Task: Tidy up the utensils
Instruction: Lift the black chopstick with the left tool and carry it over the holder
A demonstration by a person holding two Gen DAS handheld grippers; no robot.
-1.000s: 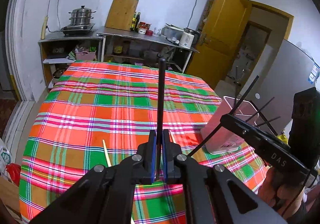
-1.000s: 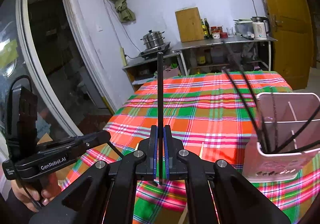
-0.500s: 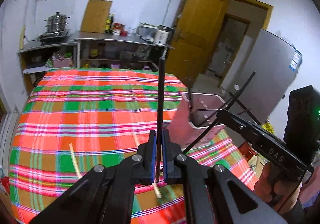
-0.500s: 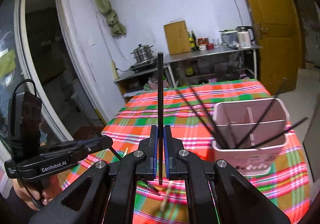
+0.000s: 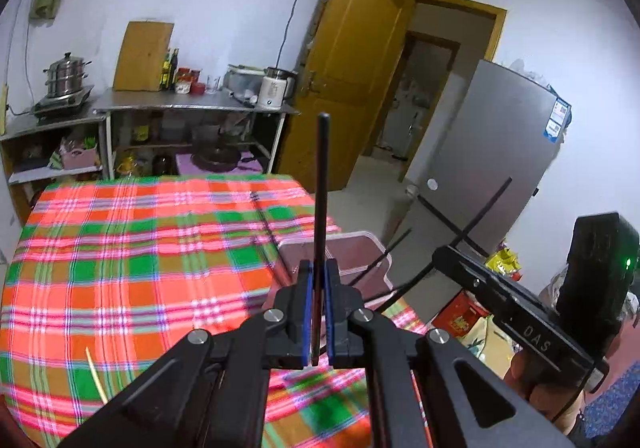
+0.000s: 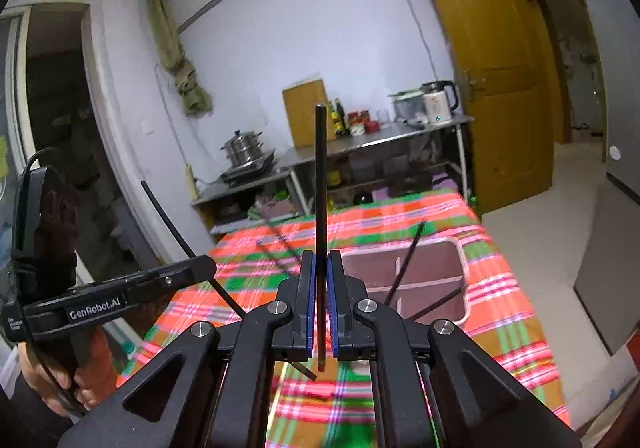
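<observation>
Each gripper was carrying one black chopstick toward the pink utensil holder, so the step in hand looked like delivery rather than pick-up.

The left gripper had its jaws closed almost fully on a black chopstick, which stood up from the pads and poked a little way below them. The right gripper was pinched the same way on its own black chopstick, also upright between the blue pads.

The holder stood on the plaid tablecloth, near the cloth's edge on the door side. In the right wrist view its rim and inner dividers lay just beyond the right gripper's tips; in the left wrist view the holder sat directly behind the left gripper. Several black chopsticks already leaned inside it, fanning out over the rim. One pale wooden chopstick lay flat on the cloth, well apart from the holder on the side away from the door, so the task seemed only partly done.

The next move probably called for bringing each held stick over an open compartment of the holder, tipping it so its lower end pointed down into the opening, and threading it past the sticks already leaning there before the jaws let go. The two grippers were close together beside the holder, so going in one at a time would likely avoid a clash.
</observation>
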